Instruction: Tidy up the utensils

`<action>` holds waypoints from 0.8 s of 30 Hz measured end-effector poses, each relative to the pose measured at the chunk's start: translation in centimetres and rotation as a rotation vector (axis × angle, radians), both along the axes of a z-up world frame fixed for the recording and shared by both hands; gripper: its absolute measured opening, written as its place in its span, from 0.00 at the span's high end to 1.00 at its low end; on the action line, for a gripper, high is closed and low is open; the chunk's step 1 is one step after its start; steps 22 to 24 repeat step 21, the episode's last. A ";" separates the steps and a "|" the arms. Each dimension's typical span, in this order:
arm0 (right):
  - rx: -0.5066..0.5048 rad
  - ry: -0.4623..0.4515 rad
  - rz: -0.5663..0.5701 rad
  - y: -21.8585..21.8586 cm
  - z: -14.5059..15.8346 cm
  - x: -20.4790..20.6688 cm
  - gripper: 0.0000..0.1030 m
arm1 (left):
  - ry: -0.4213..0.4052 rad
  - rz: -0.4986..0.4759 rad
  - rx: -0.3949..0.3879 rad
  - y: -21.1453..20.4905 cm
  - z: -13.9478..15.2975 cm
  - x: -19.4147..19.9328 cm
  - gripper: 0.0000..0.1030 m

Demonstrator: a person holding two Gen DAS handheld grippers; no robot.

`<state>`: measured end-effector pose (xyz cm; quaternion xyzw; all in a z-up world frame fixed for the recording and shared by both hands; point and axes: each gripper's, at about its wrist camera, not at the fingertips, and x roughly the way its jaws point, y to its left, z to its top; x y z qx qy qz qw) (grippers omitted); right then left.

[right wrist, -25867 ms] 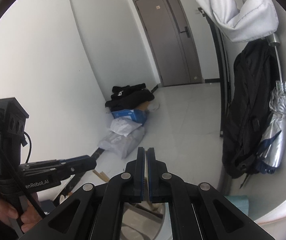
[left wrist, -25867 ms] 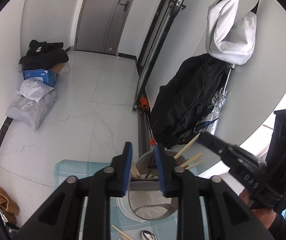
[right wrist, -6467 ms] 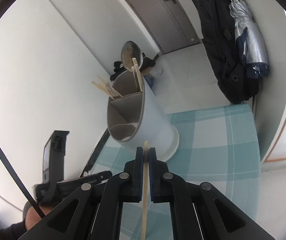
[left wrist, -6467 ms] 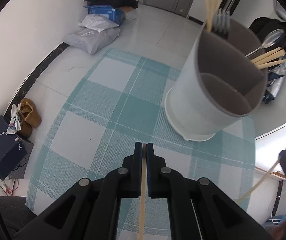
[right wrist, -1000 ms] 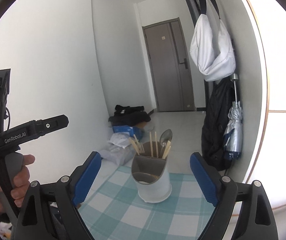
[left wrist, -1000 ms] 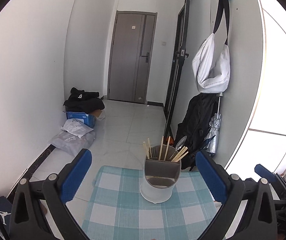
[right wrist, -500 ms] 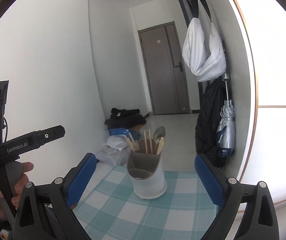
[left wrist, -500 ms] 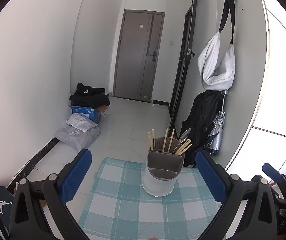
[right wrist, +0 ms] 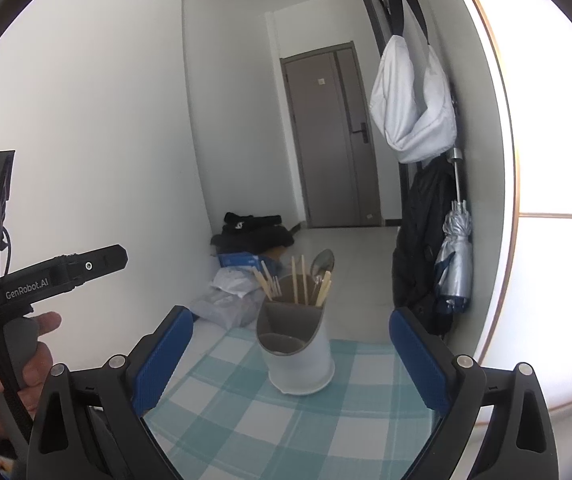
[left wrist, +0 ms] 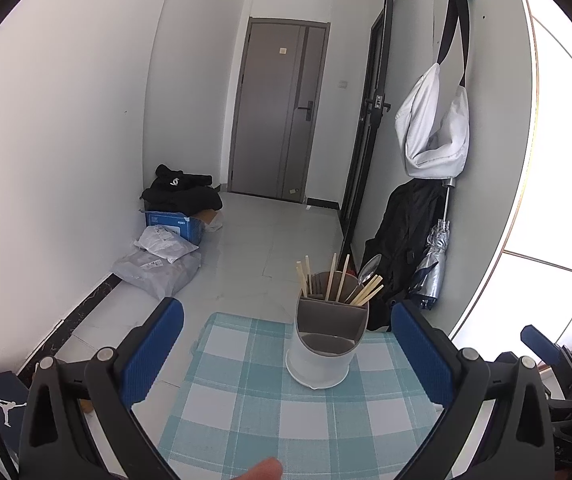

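A white utensil holder [left wrist: 324, 350] [right wrist: 298, 354] with a grey divided top stands upright on the teal-checked tablecloth [left wrist: 269, 412] [right wrist: 245, 412]. Several wooden chopsticks [left wrist: 334, 276] [right wrist: 297, 280] and a metal spoon [left wrist: 368, 267] [right wrist: 322, 263] stick out of its rear compartments; the front compartment looks empty. My left gripper [left wrist: 286, 344] is open, blue pads wide apart, nothing between them, held back from the holder. My right gripper [right wrist: 288, 354] is open just as wide and empty. The left gripper's body and the hand [right wrist: 25, 364] holding it show at the left of the right wrist view.
The table's far edge drops to a tiled floor with parcels [left wrist: 157, 264] and a blue box [left wrist: 173, 226]. A black backpack [left wrist: 406, 236], a silver umbrella [left wrist: 434, 264] and a white bag [left wrist: 434, 136] hang on the right wall. A fingertip [left wrist: 261, 471] shows at the bottom edge.
Both views have shifted slightly, so the holder sits a little differently in each frame. The right jaws spread a little wider a second ago and then held; the left jaws stayed wide.
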<state>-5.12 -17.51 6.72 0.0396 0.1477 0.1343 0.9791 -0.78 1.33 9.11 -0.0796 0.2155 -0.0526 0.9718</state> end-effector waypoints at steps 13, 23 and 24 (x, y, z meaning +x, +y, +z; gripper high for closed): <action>-0.018 0.004 0.011 0.2 -0.1 -0.1 0.03 | -0.007 -0.009 0.002 0.0 0.0 -0.4 0.01; -0.017 0.018 0.009 0.2 -0.5 0.1 0.03 | 0.008 0.018 0.000 0.3 -0.3 -0.2 0.01; -0.017 0.018 0.009 0.2 -0.5 0.1 0.03 | 0.008 0.018 0.000 0.3 -0.3 -0.2 0.01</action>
